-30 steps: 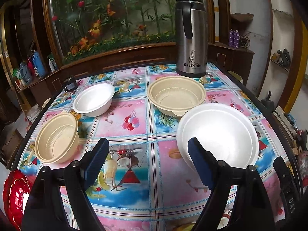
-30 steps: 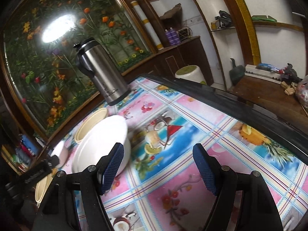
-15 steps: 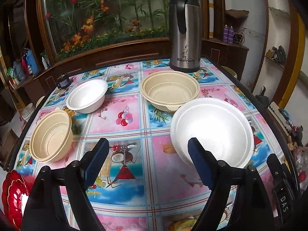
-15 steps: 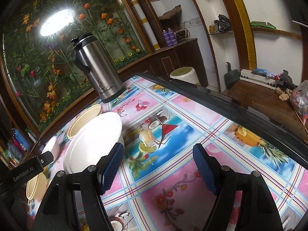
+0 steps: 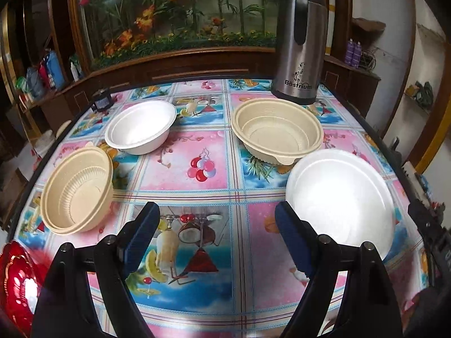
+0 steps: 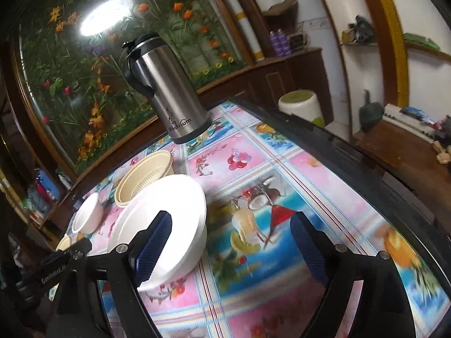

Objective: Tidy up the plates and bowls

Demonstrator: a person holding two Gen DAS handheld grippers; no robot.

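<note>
A large white bowl (image 5: 341, 197) sits at the right of the table, just ahead of my left gripper's right finger. A big beige bowl (image 5: 277, 131) stands behind it, touching its rim. A small white bowl (image 5: 141, 126) lies at the back left and a second beige bowl (image 5: 76, 188) tilts at the left edge. My left gripper (image 5: 217, 239) is open over bare tablecloth with nothing between its fingers. My right gripper (image 6: 231, 250) has its jaws opening, and the large white bowl (image 6: 169, 211) lies just beyond its left finger, not between the pads.
A tall steel thermos (image 5: 300, 39) stands at the back right of the table. A red plate (image 5: 17, 281) shows at the near left corner. The table's dark edge (image 6: 352, 152) runs along the right, with a white bin (image 6: 301, 107) past it.
Both views have drawn nearer the bowls. The large white bowl now shows behind my right gripper's left finger, whose jaws stand wider. My left gripper has shifted slightly across the table.
</note>
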